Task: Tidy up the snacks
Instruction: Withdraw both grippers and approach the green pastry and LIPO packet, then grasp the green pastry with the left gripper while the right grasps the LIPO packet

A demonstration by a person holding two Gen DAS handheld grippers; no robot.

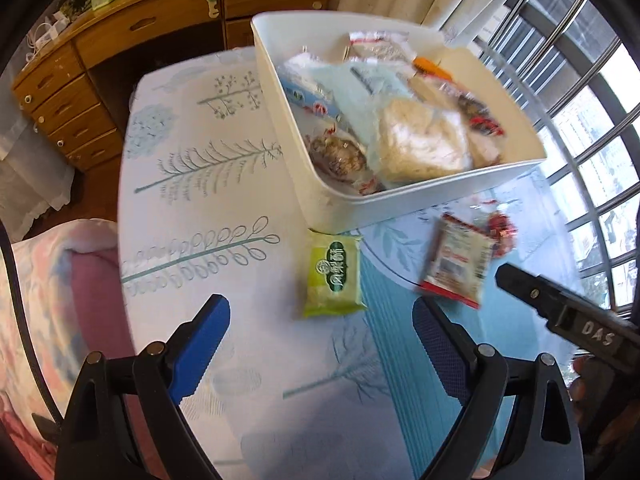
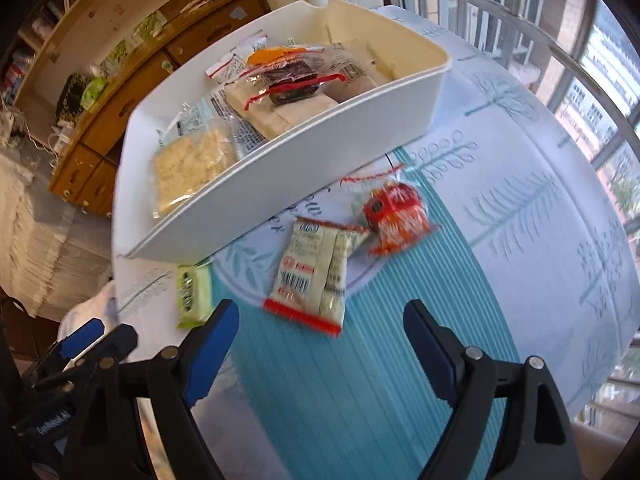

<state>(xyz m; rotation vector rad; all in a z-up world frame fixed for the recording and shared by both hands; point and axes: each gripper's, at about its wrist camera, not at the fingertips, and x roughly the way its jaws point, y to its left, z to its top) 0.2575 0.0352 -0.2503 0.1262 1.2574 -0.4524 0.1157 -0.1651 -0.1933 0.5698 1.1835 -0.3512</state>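
Both grippers, left [image 1: 320,344] and right [image 2: 320,344]: jaws wide, empty, above snack packets.

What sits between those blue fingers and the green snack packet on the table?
Nothing visible. The green packet lies alone on the tablecloth, ahead of the open left gripper, with bare cloth between them.

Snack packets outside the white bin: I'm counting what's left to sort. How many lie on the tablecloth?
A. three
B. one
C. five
A: a green packet, a cream packet with red ends and a red-orange packet lie beside the white bin.
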